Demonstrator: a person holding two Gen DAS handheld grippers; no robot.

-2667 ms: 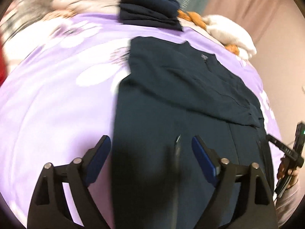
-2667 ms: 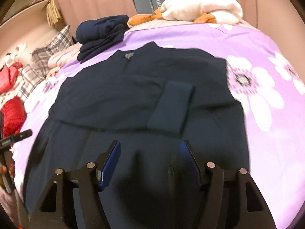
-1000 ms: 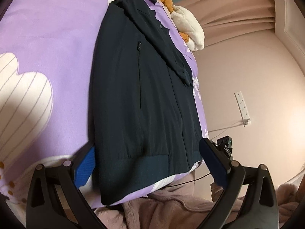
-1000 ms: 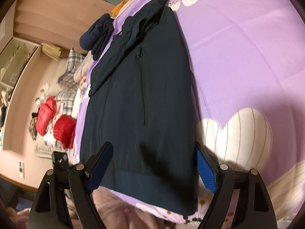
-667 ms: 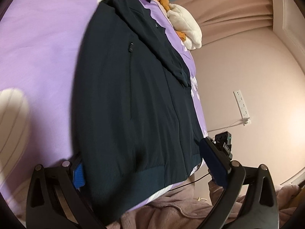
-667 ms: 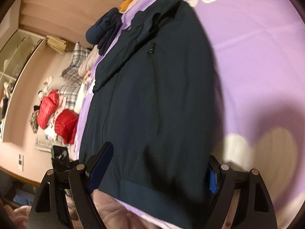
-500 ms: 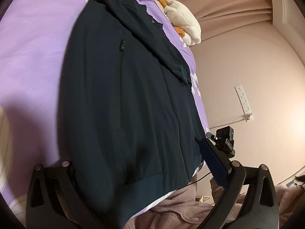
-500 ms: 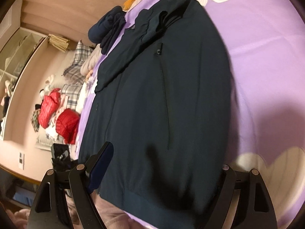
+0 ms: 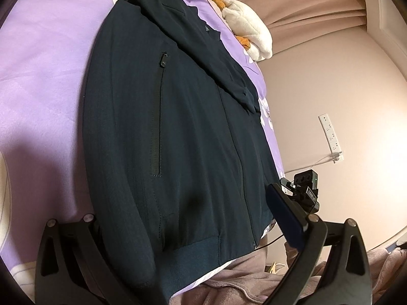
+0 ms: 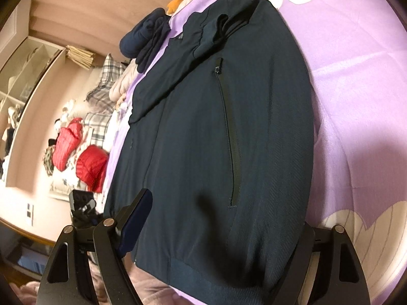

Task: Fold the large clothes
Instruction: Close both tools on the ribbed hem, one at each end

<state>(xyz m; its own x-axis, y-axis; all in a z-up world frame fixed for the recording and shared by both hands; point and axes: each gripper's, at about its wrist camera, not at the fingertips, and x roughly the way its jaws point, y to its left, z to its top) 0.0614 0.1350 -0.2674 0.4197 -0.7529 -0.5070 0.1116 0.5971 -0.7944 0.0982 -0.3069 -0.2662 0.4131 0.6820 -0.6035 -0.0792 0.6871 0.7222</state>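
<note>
A dark navy zip jacket (image 9: 193, 132) lies flat on the purple flowered bedspread (image 9: 45, 71), sleeves folded across its chest, hem toward me. My left gripper (image 9: 183, 208) stands open at the hem's left corner. Its left finger is hidden under the fabric and its right pad (image 9: 287, 216) is above the hem. In the right wrist view the jacket (image 10: 216, 127) fills the middle. My right gripper (image 10: 223, 216) is open at the hem's right corner, with the left pad (image 10: 137, 218) over the cloth and the right finger tucked beneath the edge.
A folded stack of navy clothes (image 10: 145, 38) and a white plush bundle (image 9: 249, 33) sit at the bed's far end. Red padded jackets (image 10: 84, 157) and plaid pillows (image 10: 106, 76) lie to the left. A person's pinkish fleece garment (image 9: 241, 279) shows below the hem.
Both grippers dropped from above the jacket to its hem and slid inward. Each outer pad, visible beside the cloth a second ago, is now covered by the jacket's edge.
</note>
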